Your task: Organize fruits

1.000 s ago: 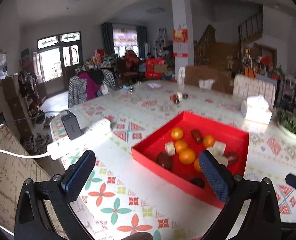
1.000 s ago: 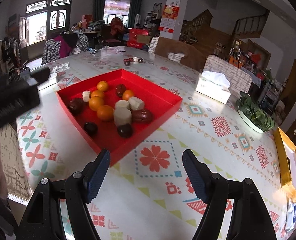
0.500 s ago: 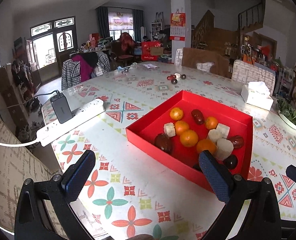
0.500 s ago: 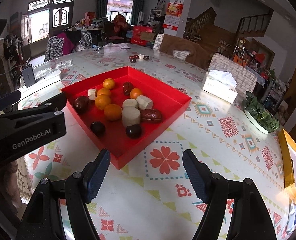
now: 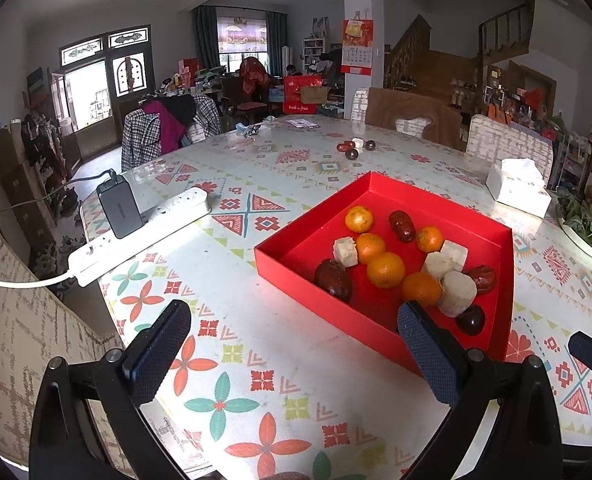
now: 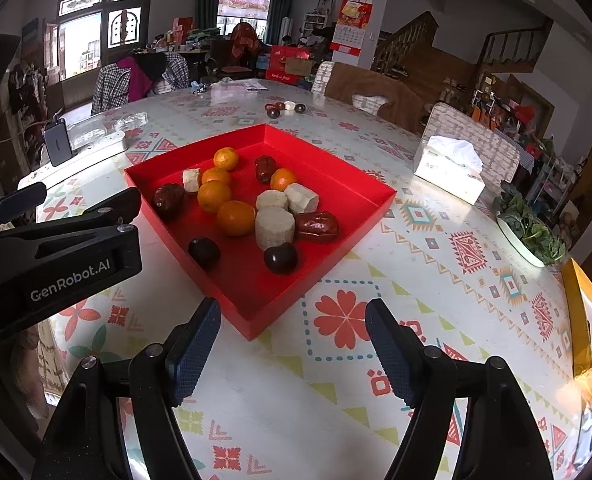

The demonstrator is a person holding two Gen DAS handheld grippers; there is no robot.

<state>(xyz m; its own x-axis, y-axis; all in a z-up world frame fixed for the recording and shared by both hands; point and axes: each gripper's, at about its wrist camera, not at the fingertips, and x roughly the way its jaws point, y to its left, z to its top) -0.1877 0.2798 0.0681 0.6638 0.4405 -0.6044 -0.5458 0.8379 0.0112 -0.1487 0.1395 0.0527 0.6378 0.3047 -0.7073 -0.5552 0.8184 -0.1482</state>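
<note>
Red cardboard tray [image 5: 496, 248] on the patterned table [image 5: 255, 360], seen from the left wrist view, near the table's front edge and right of centre. Inside, loosely mixed: oranges [image 5: 385, 269], dark red dates [image 5: 332, 280], pale cut chunks [image 5: 459, 293], a dark plum [image 5: 471, 319]. Left gripper [image 5: 293, 354] low over the front edge, jaws wide apart, nothing held, right pad overlapping the tray's near wall. Power strip [image 5: 143, 232] with charger toward the left edge; tissue box [image 5: 518, 188] toward the far right; a few stray fruits [image 5: 352, 148] well apart near the far edge.

From the right wrist view, tray corner [image 6: 251, 326] pointing between the fingers of the right gripper [image 6: 293, 354], likewise spread wide and empty. Left tool's black body at the left side, beside the tray's left wall.

Probably the approach before a first pick, sorting not yet begun. Next move: reach over the near wall, straddle one outlying piece such as the plum, close gently without nudging neighbours.
</note>
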